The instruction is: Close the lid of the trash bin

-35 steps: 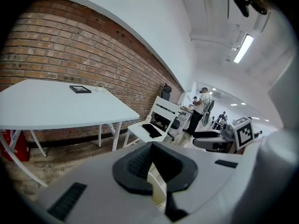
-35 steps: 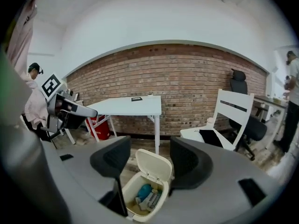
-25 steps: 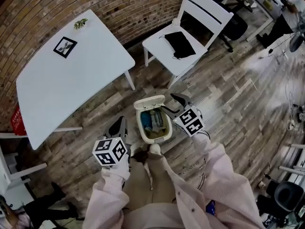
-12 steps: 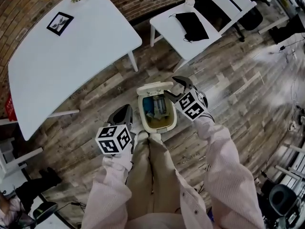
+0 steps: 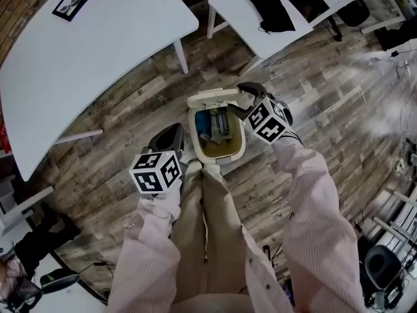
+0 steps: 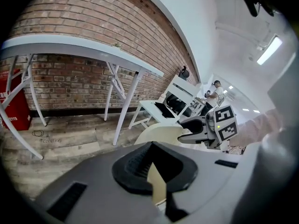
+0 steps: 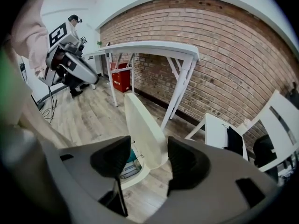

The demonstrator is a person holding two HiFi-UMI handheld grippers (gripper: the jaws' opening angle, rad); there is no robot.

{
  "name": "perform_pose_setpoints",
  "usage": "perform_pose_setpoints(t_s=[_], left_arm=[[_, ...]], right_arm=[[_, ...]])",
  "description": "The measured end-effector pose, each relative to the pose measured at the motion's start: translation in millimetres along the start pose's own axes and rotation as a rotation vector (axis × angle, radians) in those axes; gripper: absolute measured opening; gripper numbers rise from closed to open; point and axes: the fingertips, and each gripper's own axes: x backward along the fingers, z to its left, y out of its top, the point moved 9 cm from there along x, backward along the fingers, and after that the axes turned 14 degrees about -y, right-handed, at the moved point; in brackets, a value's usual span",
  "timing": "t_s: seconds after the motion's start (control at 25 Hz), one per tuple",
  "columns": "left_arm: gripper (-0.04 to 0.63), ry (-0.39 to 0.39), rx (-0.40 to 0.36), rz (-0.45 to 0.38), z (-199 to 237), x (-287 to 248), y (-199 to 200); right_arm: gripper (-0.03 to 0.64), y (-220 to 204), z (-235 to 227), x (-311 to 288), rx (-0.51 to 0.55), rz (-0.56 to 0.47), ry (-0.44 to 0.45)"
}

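Observation:
The cream trash bin (image 5: pixel 218 135) stands open on the wood floor just ahead of the person's shoes, with rubbish showing inside. Its lid (image 5: pixel 212 98) is raised at the far rim and looks close to upright in the right gripper view (image 7: pixel 144 132). My right gripper (image 5: pixel 246 96) is open at the lid's right edge, and the lid shows in the gap between its jaws (image 7: pixel 149 157). I cannot tell whether they touch it. My left gripper (image 5: pixel 171 139) hangs left of the bin, apart from it, with its jaws shut (image 6: pixel 152 164).
A white table (image 5: pixel 85 64) stands far left, and its leg (image 5: pixel 179 54) comes down near the bin. A white chair (image 5: pixel 260 5) with a black cloth (image 5: pixel 270 8) is behind the bin. The person's legs and shoes (image 5: pixel 212 169) stand close against the bin's near side.
My right gripper has moved up along the bin to the lid's right edge. The lid now looks narrower from above. The left gripper has stayed beside the bin.

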Motion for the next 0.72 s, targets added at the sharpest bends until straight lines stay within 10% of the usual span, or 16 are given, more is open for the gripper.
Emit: perform_pose_setpoints(t_s=[0.72], left_arm=[[-0.006,-0.064,0.005,0.062,-5,20,-38]], right_arm=[[0.25,-21,51,30,0.028,0.035,-0.003]])
